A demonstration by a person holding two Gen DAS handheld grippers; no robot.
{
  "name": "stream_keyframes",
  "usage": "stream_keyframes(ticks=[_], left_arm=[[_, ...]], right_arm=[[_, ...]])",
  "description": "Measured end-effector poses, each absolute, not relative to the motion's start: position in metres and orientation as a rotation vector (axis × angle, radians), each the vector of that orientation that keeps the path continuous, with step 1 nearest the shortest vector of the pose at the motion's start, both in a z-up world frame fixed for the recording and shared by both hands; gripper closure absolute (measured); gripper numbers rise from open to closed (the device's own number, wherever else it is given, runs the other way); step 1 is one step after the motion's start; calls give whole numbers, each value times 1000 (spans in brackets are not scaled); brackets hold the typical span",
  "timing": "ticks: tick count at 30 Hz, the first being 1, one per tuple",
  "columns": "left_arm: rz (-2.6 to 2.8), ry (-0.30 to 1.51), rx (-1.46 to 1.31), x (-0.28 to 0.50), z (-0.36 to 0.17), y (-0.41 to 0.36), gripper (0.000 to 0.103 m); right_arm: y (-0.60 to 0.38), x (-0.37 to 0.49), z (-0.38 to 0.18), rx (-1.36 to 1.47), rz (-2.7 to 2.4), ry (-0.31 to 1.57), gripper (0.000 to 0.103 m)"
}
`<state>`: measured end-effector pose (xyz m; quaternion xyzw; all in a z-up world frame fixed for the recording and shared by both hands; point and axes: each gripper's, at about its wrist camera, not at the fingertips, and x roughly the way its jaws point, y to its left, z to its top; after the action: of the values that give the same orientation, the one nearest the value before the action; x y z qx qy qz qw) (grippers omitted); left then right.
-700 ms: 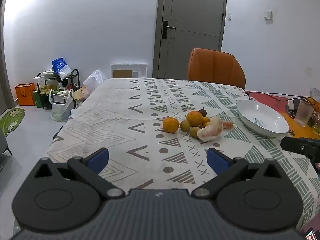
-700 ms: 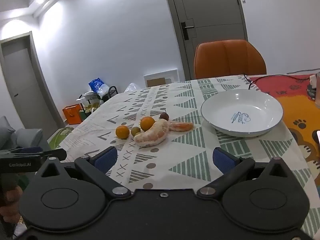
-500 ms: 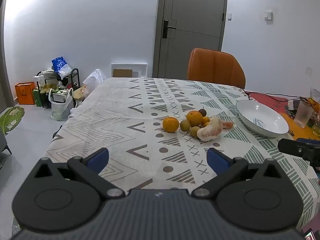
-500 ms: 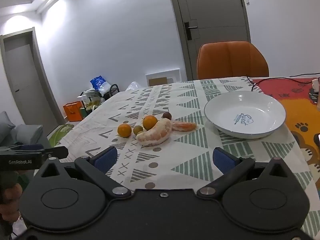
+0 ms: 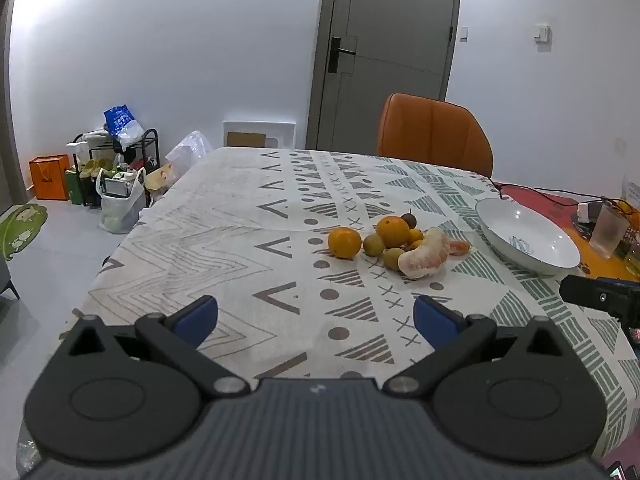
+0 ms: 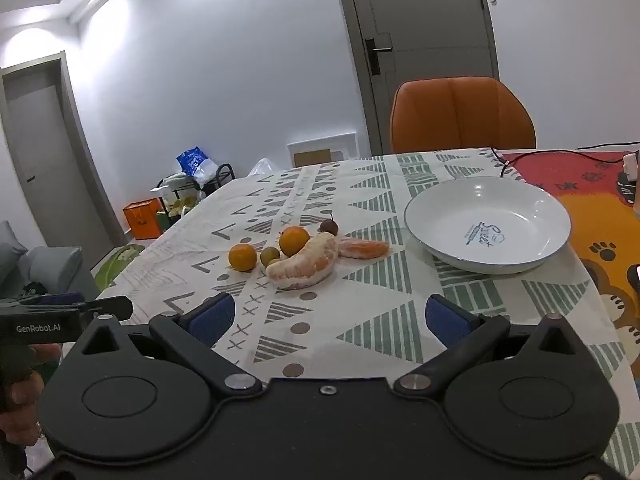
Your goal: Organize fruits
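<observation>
Our left gripper (image 5: pixel 316 320) hangs above the near part of the table, its two blue pads wide apart w/ nothing between them but the patterned tablecloth (image 5: pixel 224 240). Our right gripper (image 6: pixel 328 318) is the same: jaws spread wide, no fruit in them, only cloth visible in the gap. Both are well apart from the fruits.

The fruits lie in one small group near the middle of the table. In the right wrist view we see a small orange (image 6: pixel 243 257) on the left side, standing a bit apart, then a small green fruit (image 6: pixel 270 256) just beside it. A second orange (image 6: pixel 294 241) sits behind, touching the big peeled pomelo segment (image 6: pixel 304 267), which is curved and lies at the front of the group. A smaller peeled piece (image 6: pixel 363 249) lies at its right end, approx. touching it. A dark small fruit w/ a stem (image 6: pixel 329 226) is at the back. In the left wrist view there is one more green fruit (image 5: pixel 393 258) and some little yellow ones (image 5: pixel 416 236) between the orange and the pomelo; we cannot tell exactly how many.

The white bowl (image 6: pixel 440 236) stands to the right of the group, near it but not touching, w/ no fruit inside. An orange chair (image 6: pixel 460 116) is at the far side of the table.
</observation>
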<state>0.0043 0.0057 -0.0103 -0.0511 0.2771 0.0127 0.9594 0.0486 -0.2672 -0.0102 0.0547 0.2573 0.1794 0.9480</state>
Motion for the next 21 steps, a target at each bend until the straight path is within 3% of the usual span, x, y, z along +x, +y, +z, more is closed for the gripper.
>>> stream_keyframes(ticks=[21], left_arm=[[46,559,-128,7,-14,14,0]], right_arm=[[-263,54,-13,101,397,537,0]])
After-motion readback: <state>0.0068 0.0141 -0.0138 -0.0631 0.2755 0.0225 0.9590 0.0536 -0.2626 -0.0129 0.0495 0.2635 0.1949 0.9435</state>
